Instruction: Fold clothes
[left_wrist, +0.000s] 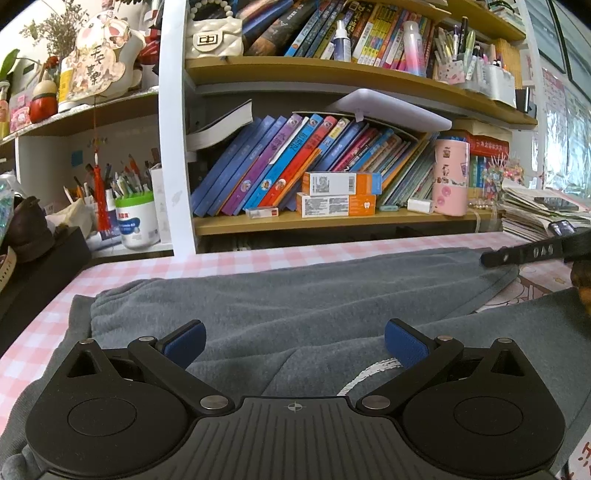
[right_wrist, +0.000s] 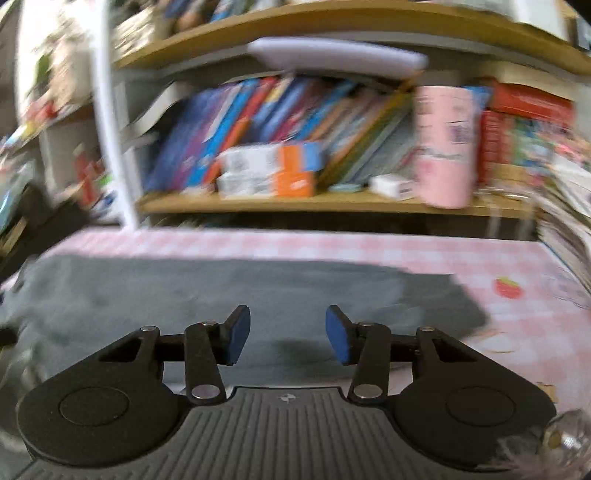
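Evidently between folds, the grey garment (left_wrist: 295, 295) lies partly folded on the checked table (left_wrist: 229, 258), the left gripper (left_wrist: 295, 341) hanging wide and empty above it while the right gripper (right_wrist: 288, 332), half-open, grips nothing, likely repositioning.

The clothes (left_wrist: 295, 291) lie spread on the table (left_wrist: 236, 258), near us. Far behind the table stands a shelf (left_wrist: 332, 219). On it, books (left_wrist: 280, 162) lean at the left, two boxes (left_wrist: 338, 194) lie stacked in front of them, and a cup (left_wrist: 450, 181) stands at the right.
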